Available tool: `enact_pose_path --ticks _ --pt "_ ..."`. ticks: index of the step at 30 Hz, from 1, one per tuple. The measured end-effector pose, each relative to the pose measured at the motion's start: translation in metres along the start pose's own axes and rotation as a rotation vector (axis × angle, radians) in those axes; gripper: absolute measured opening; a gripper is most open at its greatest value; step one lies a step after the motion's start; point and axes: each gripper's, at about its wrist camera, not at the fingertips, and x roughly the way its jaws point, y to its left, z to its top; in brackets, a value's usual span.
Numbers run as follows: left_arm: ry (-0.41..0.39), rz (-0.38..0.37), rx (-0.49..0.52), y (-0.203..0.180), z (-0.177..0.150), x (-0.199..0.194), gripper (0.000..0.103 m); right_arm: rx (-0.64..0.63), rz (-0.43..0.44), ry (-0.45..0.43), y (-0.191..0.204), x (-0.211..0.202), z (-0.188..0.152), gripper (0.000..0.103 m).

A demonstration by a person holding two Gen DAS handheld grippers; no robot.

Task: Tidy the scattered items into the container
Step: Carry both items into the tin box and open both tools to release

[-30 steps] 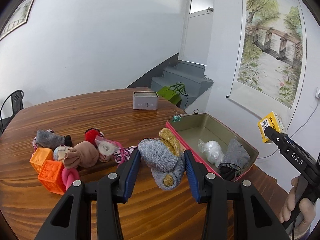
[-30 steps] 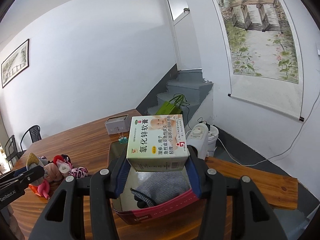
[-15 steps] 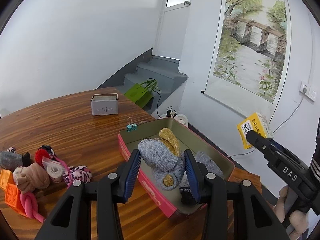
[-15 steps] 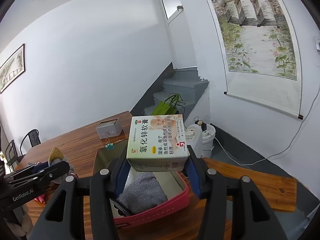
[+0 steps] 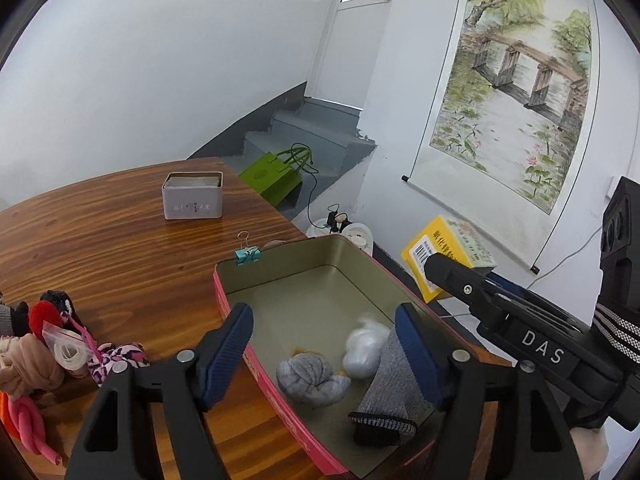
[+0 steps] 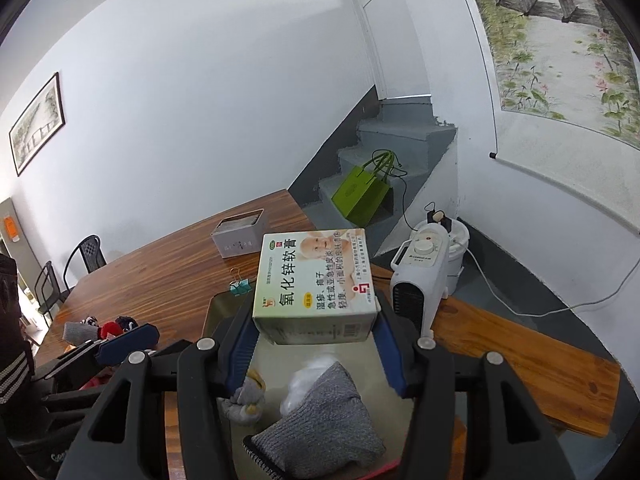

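The left gripper (image 5: pixel 324 350) hung with its blue-padded jaws spread wide and empty above the pink-walled rectangular tin (image 5: pixel 256 364), where a rolled grey and mustard sock (image 5: pixel 310 376) lay on the floor beside a white crumpled bag (image 5: pixel 366 346) and a flat grey knit sock (image 5: pixel 394 388). The right gripper (image 6: pixel 312 344) clamped a white and yellow cardboard ointment box (image 6: pixel 314 286) over the tin's near end.

I judged the box could tip on release, since it sat high above soft, uneven socks; the two grippers, close together, might also knock.

Only the left view showed the leftover pile on the wooden table (image 5: pixel 100 240): a leopard-print pink fabric roll (image 5: pixel 116 358), a beige sock bundle (image 5: pixel 22 364), and a teal binder clip (image 5: pixel 248 256) touching the rim. Only the right view showed the box's printed face.
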Motion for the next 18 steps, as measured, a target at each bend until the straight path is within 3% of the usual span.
enact_pose_path --ticks 5,18 --pt "-0.017 0.022 -0.032 0.015 0.006 -0.008 0.076 0.038 0.002 0.0 0.0 0.006 -0.005 0.08" --pt "-0.078 0.044 -0.104 0.044 0.012 -0.043 0.076 0.055 0.011 -0.02 0.021 0.001 -0.005 0.08"
